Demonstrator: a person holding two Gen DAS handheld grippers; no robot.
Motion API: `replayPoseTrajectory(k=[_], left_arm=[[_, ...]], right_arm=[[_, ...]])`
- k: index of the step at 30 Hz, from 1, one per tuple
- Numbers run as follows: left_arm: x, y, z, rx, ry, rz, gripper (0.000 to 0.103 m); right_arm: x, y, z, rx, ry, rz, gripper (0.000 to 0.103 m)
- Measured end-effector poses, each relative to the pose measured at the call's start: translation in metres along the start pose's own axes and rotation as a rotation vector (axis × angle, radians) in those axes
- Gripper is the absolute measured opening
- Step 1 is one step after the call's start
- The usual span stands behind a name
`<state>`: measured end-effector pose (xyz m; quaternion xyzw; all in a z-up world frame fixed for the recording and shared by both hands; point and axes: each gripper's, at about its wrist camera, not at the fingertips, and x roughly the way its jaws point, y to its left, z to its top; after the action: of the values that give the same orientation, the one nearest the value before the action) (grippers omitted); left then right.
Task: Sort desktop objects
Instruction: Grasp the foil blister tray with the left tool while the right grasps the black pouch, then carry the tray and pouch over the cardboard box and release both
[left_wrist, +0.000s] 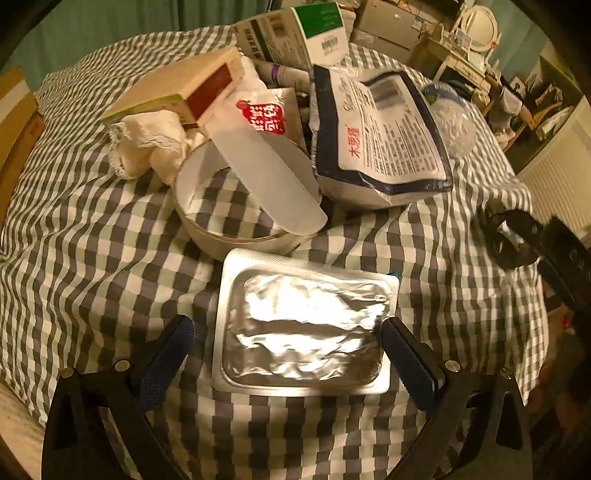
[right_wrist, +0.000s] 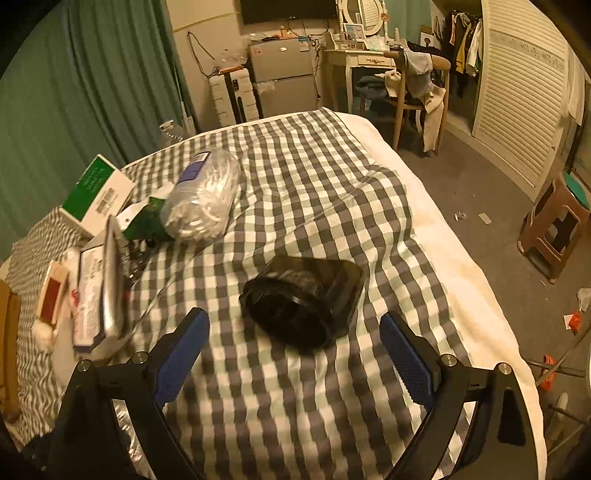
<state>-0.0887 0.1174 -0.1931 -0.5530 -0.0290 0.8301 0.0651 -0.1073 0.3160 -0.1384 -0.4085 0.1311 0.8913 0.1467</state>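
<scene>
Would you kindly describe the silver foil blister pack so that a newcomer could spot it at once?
Start at the grey-and-white checked cloth and find the big roll of white tape near its middle. Just in front lies the flat rectangular silver foil blister pack, between the open left gripper fingers. It alone is shiny, crinkled metal.

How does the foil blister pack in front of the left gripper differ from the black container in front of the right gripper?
The foil blister pack is silver and shiny; the black container is dark and glossy. The pack lies flat on the checked cloth; the container is bulky and lies on its side, its round opening facing the camera. The pack sits close to the tape roll; the container lies apart from other items. Both sit before open jaws, left gripper and right gripper, ungrasped.
</scene>
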Motion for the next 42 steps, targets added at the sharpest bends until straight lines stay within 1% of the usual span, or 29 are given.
replayPoseTrajectory(k=[3,5,6,8,9,10,11,13,16,19,22,24,25,28,29,30,31,34,35,39,42], left_arm=[[-0.002,-0.01,-0.002,0.042,-0.015,-0.009,0.103],[0.001,-0.018,-0.003,0.077,-0.006,0.01,0.103],[0.007,-0.021,-0.005,0.092,0.012,0.026,0.103],[0.009,-0.021,-0.007,0.093,0.016,0.015,0.103],[0.006,-0.018,-0.008,0.079,0.005,-0.007,0.103],[0.004,-0.016,-0.009,0.071,0.0,-0.021,0.101],[0.003,-0.015,-0.009,0.066,-0.005,-0.028,0.098],[0.001,-0.014,-0.011,0.067,0.001,-0.047,0.098],[-0.005,-0.012,-0.013,0.059,-0.002,-0.072,0.098],[-0.013,0.002,-0.006,0.044,0.002,-0.078,0.098],[-0.029,0.014,-0.014,0.023,-0.012,-0.084,0.098],[-0.037,0.021,-0.013,0.015,-0.027,-0.076,0.098],[-0.04,0.025,-0.002,0.011,-0.04,-0.068,0.098],[-0.053,0.031,0.0,-0.006,-0.076,-0.057,0.098],[-0.054,0.027,0.003,-0.015,-0.086,-0.057,0.098],[-0.057,0.028,0.006,-0.026,-0.1,-0.057,0.098],[-0.057,0.024,0.017,-0.037,-0.118,-0.054,0.098],[-0.085,0.049,0.022,-0.068,-0.183,-0.032,0.098],[-0.091,0.05,0.026,-0.078,-0.206,-0.022,0.098],[-0.132,0.086,0.044,-0.139,-0.299,0.009,0.098],[-0.166,0.117,0.058,-0.178,-0.378,0.034,0.098]], right_arm=[[0.013,-0.003,0.005,0.011,0.01,-0.013,0.094],[0.019,-0.006,0.008,0.038,0.017,0.015,0.094],[0.023,-0.007,0.008,0.044,0.021,0.02,0.094],[0.029,-0.009,0.01,0.05,0.037,0.013,0.094],[0.03,-0.01,0.01,0.056,0.045,0.017,0.091],[0.033,-0.013,0.008,0.069,0.059,0.033,0.077],[0.033,-0.015,0.007,0.08,0.068,0.043,0.067],[0.031,-0.018,0.006,0.077,0.078,0.014,0.056],[0.026,-0.024,0.001,0.1,0.086,0.04,0.054],[0.019,-0.03,-0.002,0.127,0.087,0.044,0.054],[0.001,-0.03,-0.004,0.137,0.074,0.062,0.054],[-0.009,-0.028,-0.003,0.134,0.066,0.075,0.054],[-0.017,-0.025,-0.004,0.129,0.058,0.084,0.054],[-0.038,-0.015,-0.01,0.109,0.043,0.114,0.054],[-0.045,-0.01,-0.012,0.097,0.043,0.122,0.054],[-0.053,-0.004,-0.015,0.083,0.038,0.127,0.054],[-0.06,0.001,-0.017,0.069,0.036,0.136,0.054],[-0.085,0.018,-0.023,0.018,0.024,0.16,0.054],[-0.095,0.027,-0.025,-0.002,0.018,0.173,0.054],[-0.127,0.062,-0.023,-0.083,-0.013,0.228,0.054],[-0.152,0.1,-0.014,-0.146,-0.04,0.3,0.054]])
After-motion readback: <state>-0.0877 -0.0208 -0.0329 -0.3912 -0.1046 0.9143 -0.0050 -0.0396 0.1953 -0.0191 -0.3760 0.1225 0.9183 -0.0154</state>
